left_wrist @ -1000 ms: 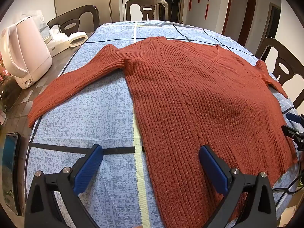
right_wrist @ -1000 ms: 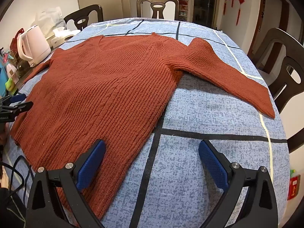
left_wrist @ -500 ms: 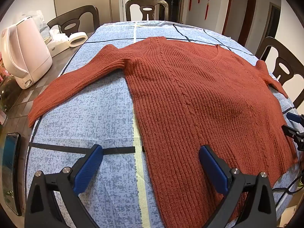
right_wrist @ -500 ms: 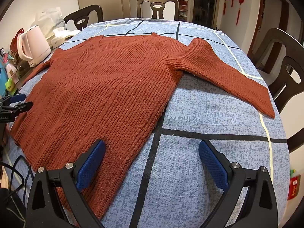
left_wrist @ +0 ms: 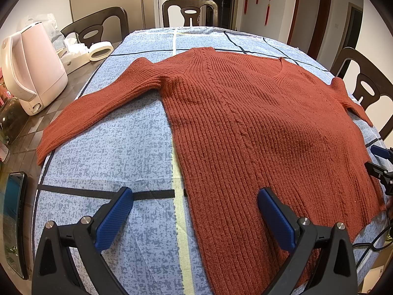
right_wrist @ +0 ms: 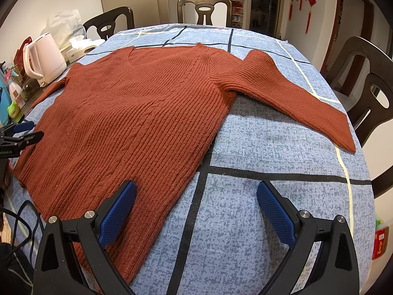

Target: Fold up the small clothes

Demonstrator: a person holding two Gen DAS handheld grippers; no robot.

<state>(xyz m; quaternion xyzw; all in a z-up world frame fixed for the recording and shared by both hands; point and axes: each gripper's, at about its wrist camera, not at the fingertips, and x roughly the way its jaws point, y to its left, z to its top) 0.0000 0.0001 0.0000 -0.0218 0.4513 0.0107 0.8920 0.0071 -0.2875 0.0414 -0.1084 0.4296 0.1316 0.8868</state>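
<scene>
A rust-red ribbed knit sweater (left_wrist: 258, 127) lies flat, sleeves spread, on the blue mottled tablecloth with black and cream lines (right_wrist: 258, 221). Its hem reaches the near table edge, and bare cloth lies beyond each sleeve. No writing is readable. The left gripper (left_wrist: 194, 217) and right gripper (right_wrist: 195, 211) gape wide, holding nothing. A pale pink electric kettle (left_wrist: 32, 66) stands at the left.

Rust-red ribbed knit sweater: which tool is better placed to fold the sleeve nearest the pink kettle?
Left tool: open, with that sleeve of the sweater ahead on its side.
</scene>
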